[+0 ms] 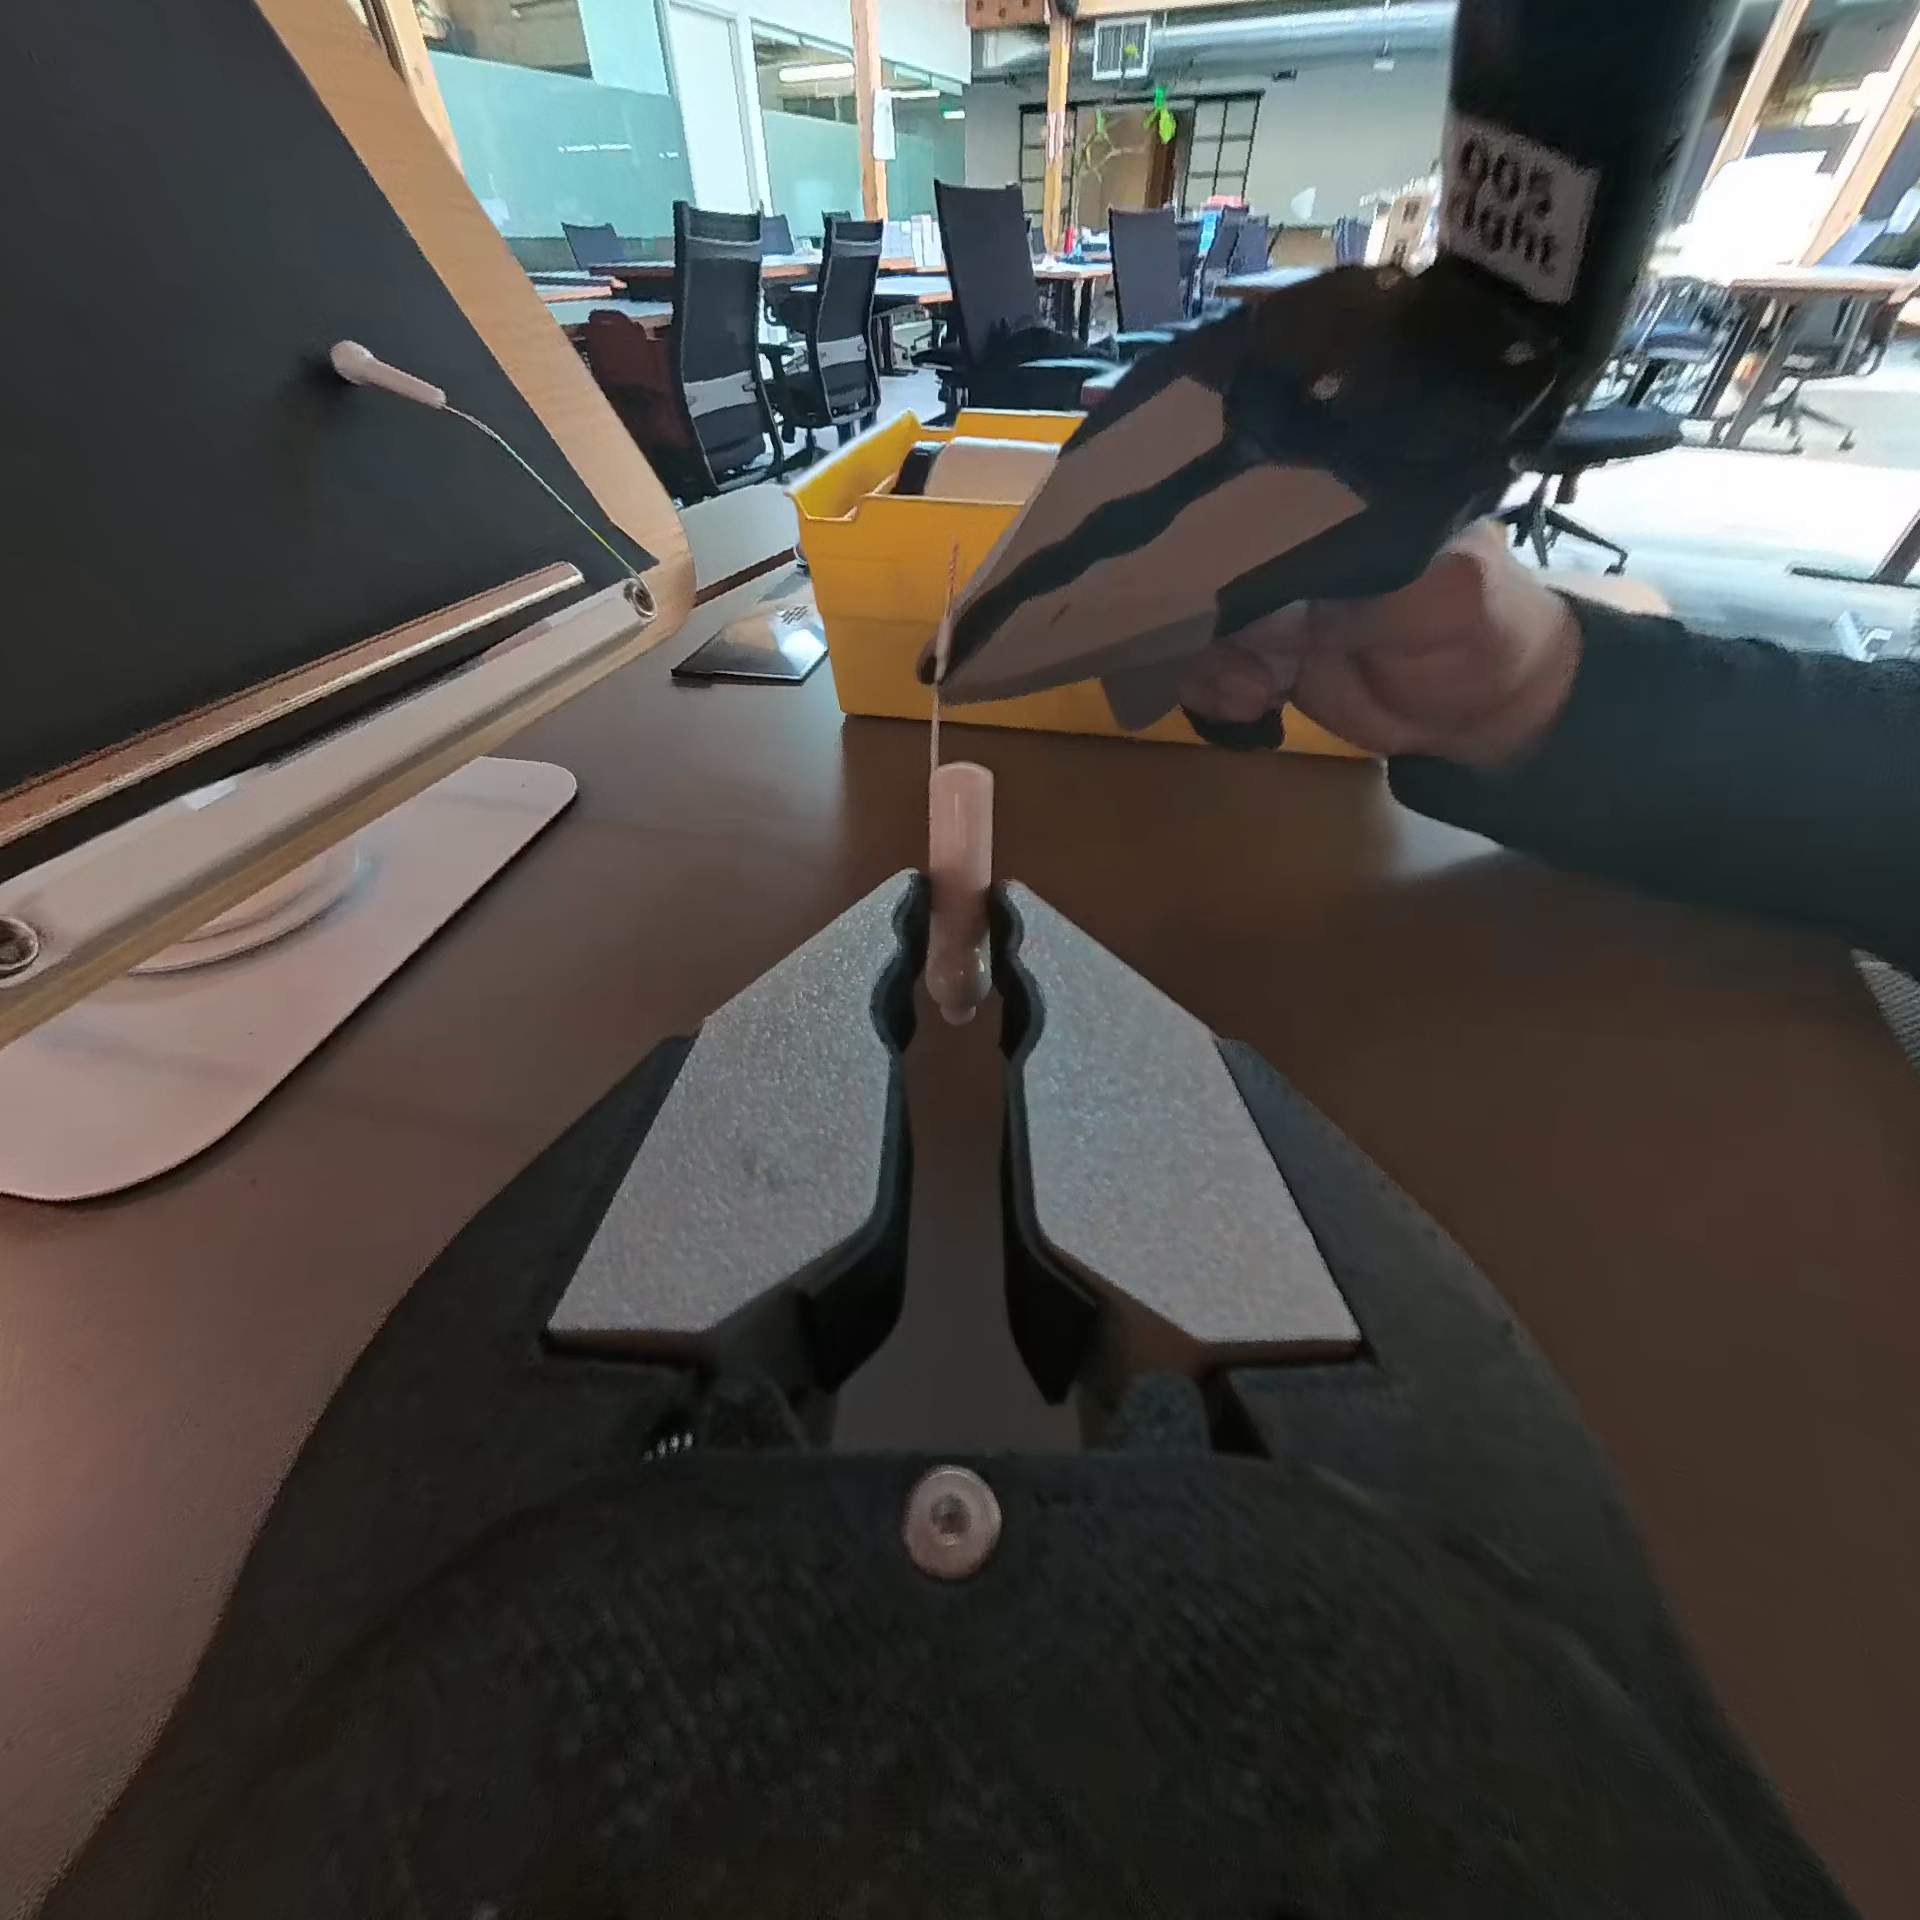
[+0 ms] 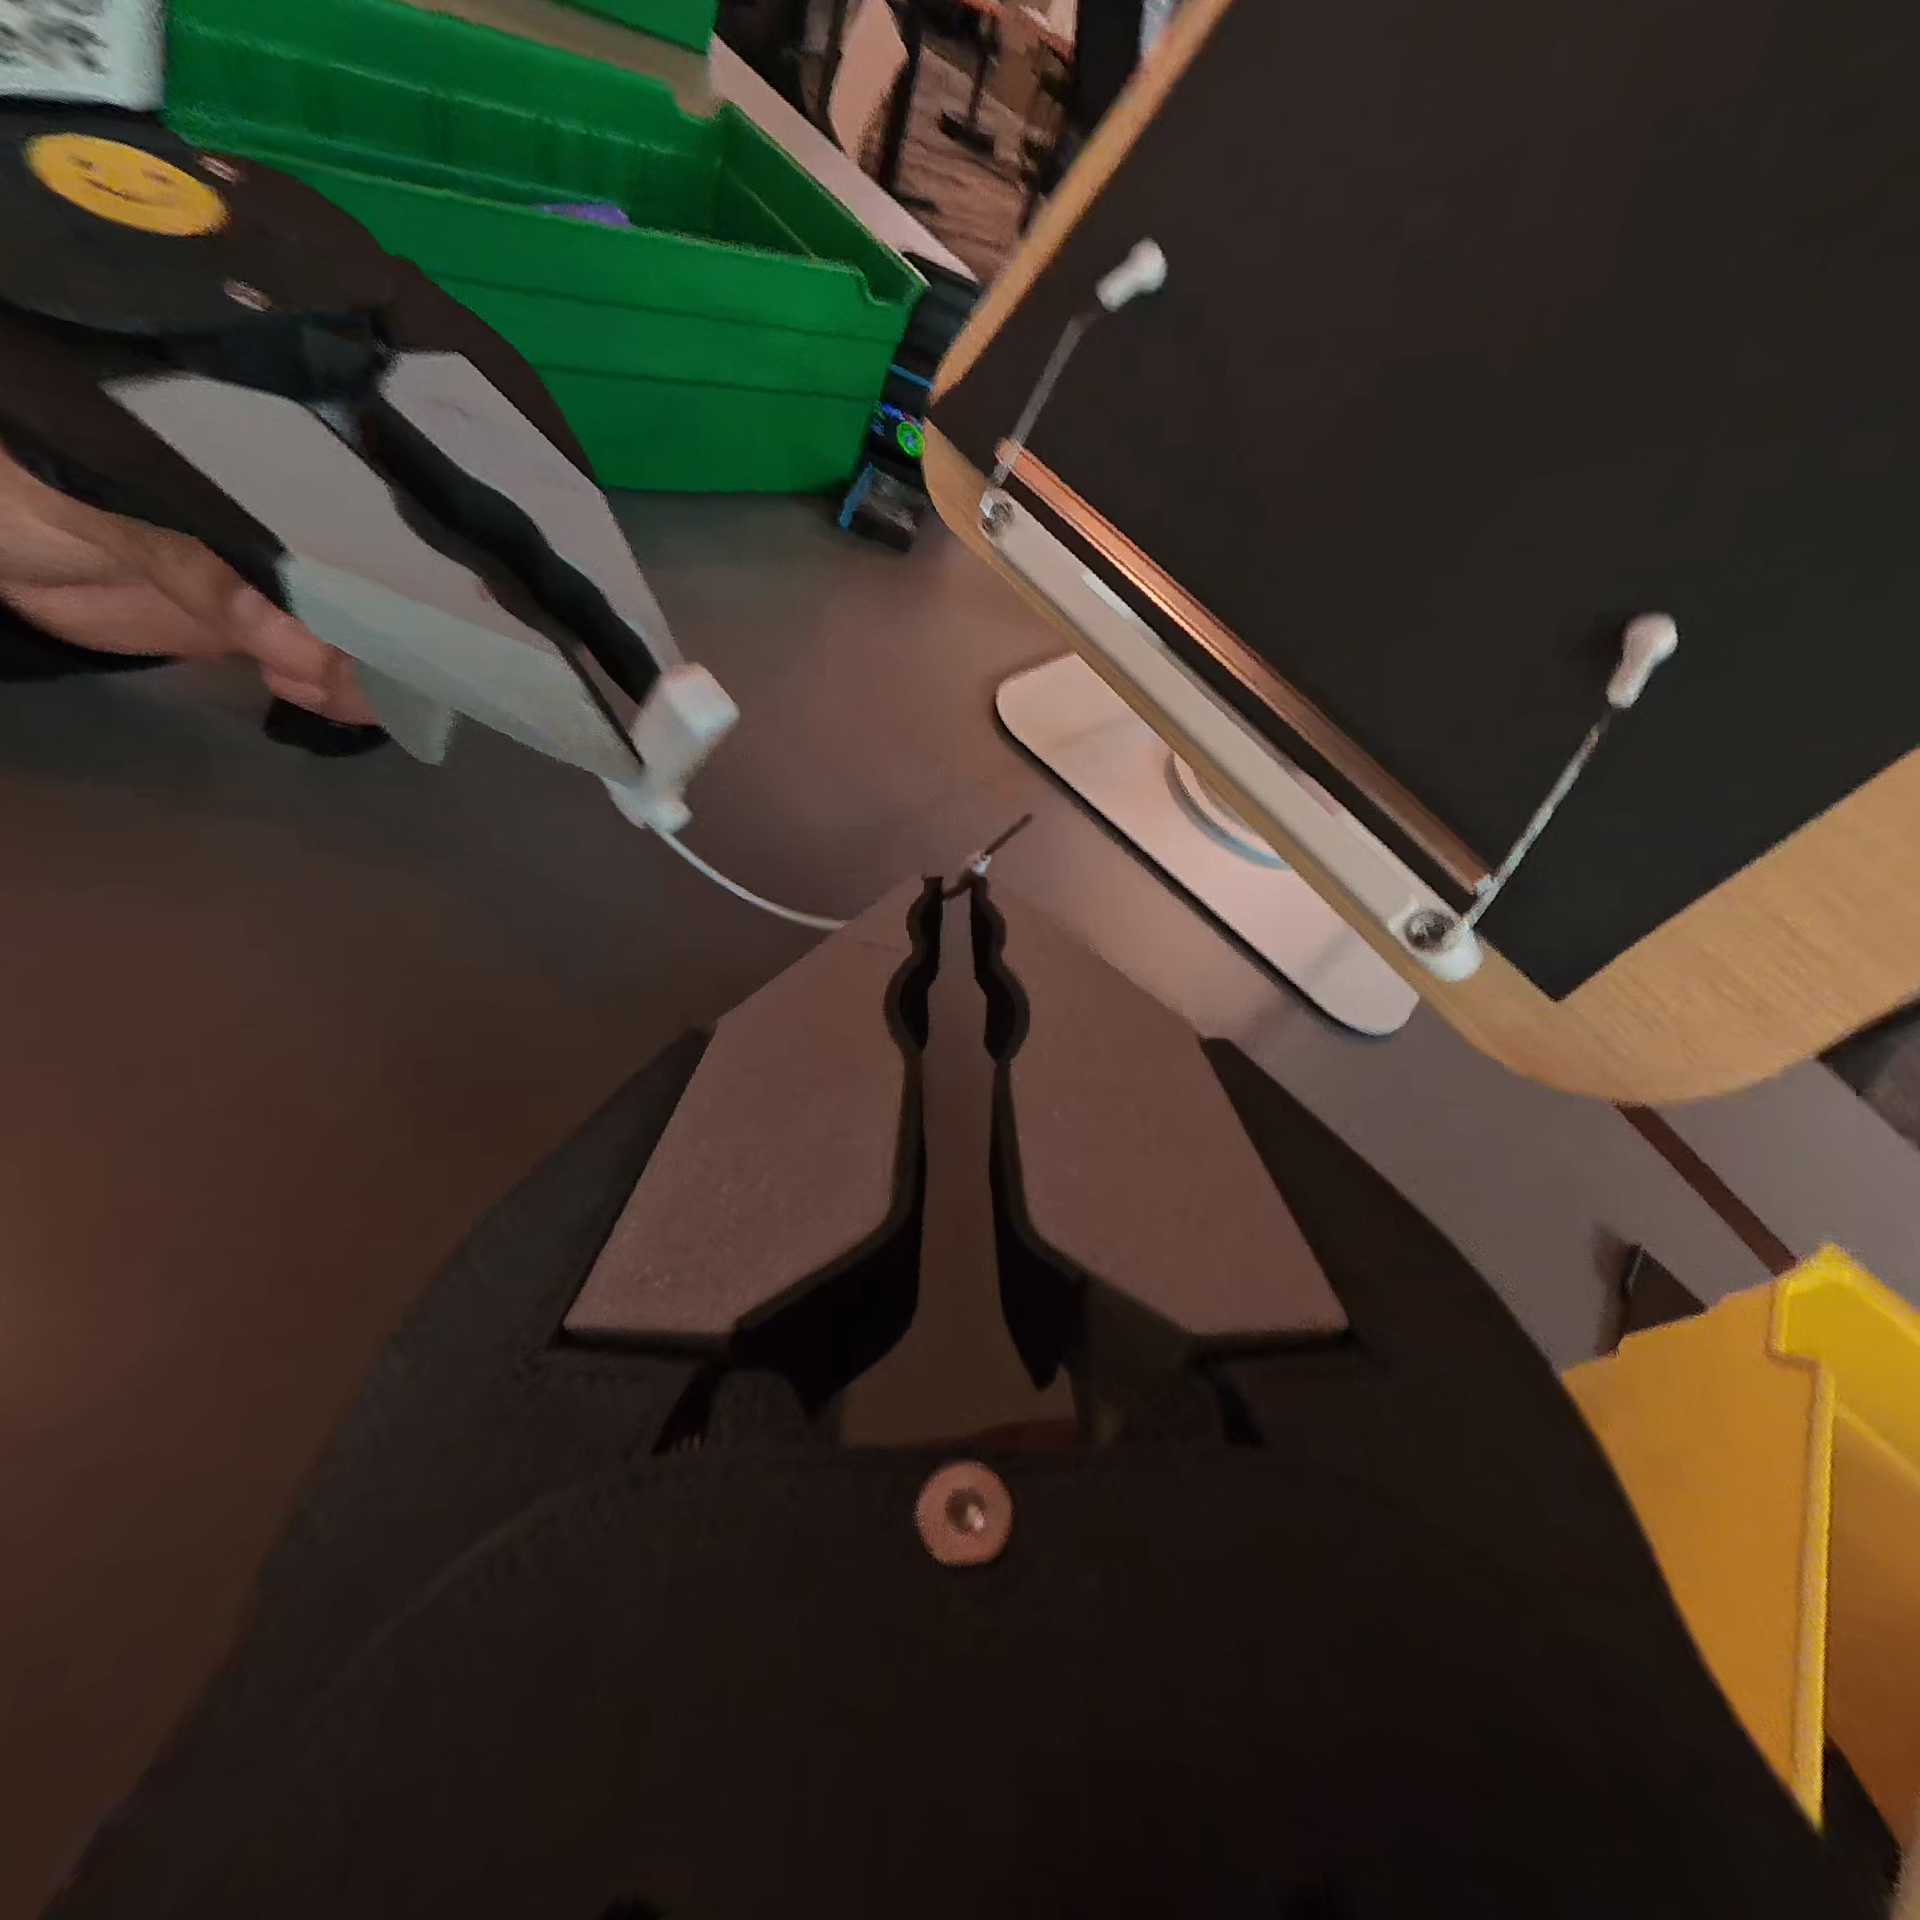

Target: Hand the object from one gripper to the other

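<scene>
Mid-handover, both grippers on object. Left gripper (image 1: 954,914) clamped on pale plastic handle (image 1: 960,831) of small wire-tipped tool, held upright above brown counter (image 1: 1299,987). Right gripper (image 2: 954,888) nearly together, tips pinching thin wire end (image 2: 982,860); seen also in left wrist view, reaching down from upper right. Thin white strand sags between the two grippers in right wrist view. Judged left: left gripper's release, right carrying tool off alone. Yellow bin (image 1: 894,582) behind, untouched.
</scene>
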The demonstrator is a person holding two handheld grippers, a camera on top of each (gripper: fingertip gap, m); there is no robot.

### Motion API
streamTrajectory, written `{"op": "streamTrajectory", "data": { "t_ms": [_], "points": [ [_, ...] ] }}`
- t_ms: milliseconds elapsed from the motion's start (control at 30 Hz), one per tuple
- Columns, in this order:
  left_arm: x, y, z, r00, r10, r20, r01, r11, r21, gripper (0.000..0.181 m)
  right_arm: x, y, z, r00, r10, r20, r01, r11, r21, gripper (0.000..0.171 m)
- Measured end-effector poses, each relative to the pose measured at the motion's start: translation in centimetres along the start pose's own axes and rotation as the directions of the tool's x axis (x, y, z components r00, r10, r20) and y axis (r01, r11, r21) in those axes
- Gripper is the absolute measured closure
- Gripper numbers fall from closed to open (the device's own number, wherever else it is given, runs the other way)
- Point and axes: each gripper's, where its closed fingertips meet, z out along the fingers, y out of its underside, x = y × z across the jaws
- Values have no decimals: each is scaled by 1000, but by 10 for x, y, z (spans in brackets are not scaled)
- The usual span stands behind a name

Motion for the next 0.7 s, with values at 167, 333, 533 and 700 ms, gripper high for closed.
{"op": "streamTrajectory", "data": {
  "t_ms": [167,333,533,700],
  "points": [
    [-8,-6,-4,999,-34,24,33,999,32,173,8,17,6,997,74,-20,-76,993,-87,146],
    [-22,-17,-12,985,-172,33,166,978,129,173,20,16,4,981,191,-43,-193,980,-53,112],
    [-37,-40,-31,926,-368,-78,374,878,300,173,35,-4,-10,961,270,-68,-263,961,90,100],
    [-30,-38,-27,928,-358,-104,373,888,269,172,4,-32,-16,945,279,173,-310,932,190,106]
  ]
}}
